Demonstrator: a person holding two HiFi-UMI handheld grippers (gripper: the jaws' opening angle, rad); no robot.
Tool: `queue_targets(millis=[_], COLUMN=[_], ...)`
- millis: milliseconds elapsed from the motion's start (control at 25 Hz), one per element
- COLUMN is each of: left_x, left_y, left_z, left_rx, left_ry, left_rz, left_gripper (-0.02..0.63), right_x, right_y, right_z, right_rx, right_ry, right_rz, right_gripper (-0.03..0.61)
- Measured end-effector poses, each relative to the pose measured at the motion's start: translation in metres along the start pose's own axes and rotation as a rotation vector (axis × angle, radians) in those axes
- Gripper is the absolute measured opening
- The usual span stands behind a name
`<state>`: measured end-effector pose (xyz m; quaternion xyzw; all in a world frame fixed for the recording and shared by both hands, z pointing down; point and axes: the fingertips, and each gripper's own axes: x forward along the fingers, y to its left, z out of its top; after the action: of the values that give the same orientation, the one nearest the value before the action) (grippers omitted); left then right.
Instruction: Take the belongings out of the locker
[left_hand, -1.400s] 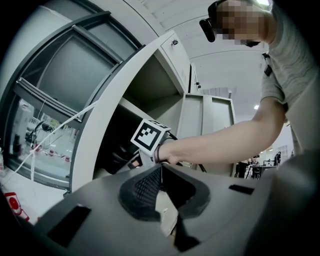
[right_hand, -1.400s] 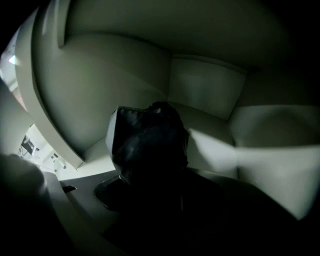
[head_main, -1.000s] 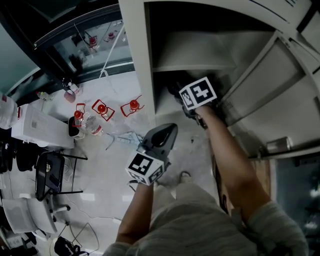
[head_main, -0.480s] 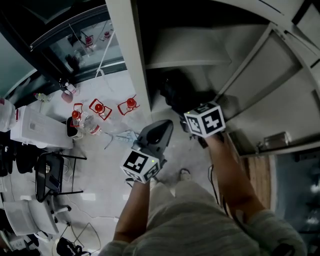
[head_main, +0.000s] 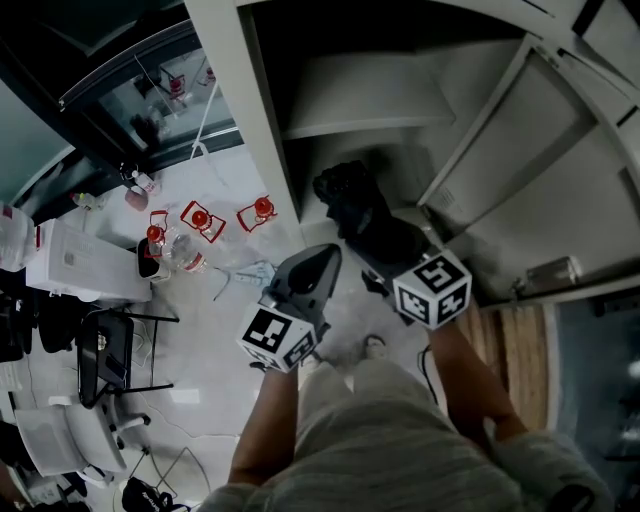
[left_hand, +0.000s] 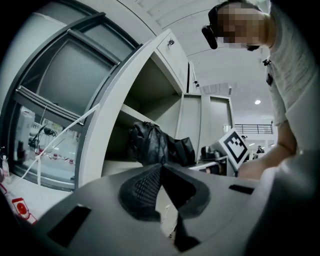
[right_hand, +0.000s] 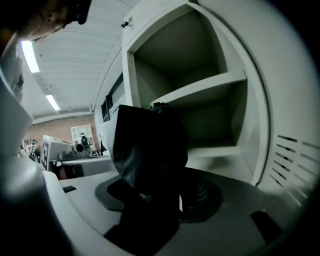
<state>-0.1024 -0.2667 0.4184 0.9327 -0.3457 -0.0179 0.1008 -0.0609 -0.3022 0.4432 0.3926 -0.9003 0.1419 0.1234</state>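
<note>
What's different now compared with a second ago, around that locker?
The right gripper, its jaws clamped on the black bag, has drawn back out of the locker toward the person, pulling the bag out with it. No new grasp or release shows. The left gripper stayed where it was beside the locker, jaws together and empty, and the locker stayed open.

All views are dimly exposed. The locker (head_main: 250, 120) interior is left in shadow at twelve o'clock of the head view. Glare is cast by ceiling strip lights (right_hand: 29, 56) at ten o'clock of the right gripper view. Edges are bent and vignetted.
</note>
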Motion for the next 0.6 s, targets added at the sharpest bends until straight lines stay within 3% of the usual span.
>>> queue_targets(millis=[320,600], left_x=[-0.001,-0.003], left_y=[-0.012,-0.016], left_z=[0.015,0.015], left_rx=[0.028,0.047], left_ry=[-0.028,-0.009], left_rz=[-0.025,-0.033], left_gripper=[0.005,0.005], right_x=[-0.038,-0.057], right_y=[0.031,0.039], right_z=[0.024,0.030], right_rx=[-0.041,-0.073], right_ry=[-0.183,-0.223], right_rz=[0.097,0.100], right_gripper=[0.255,0.255])
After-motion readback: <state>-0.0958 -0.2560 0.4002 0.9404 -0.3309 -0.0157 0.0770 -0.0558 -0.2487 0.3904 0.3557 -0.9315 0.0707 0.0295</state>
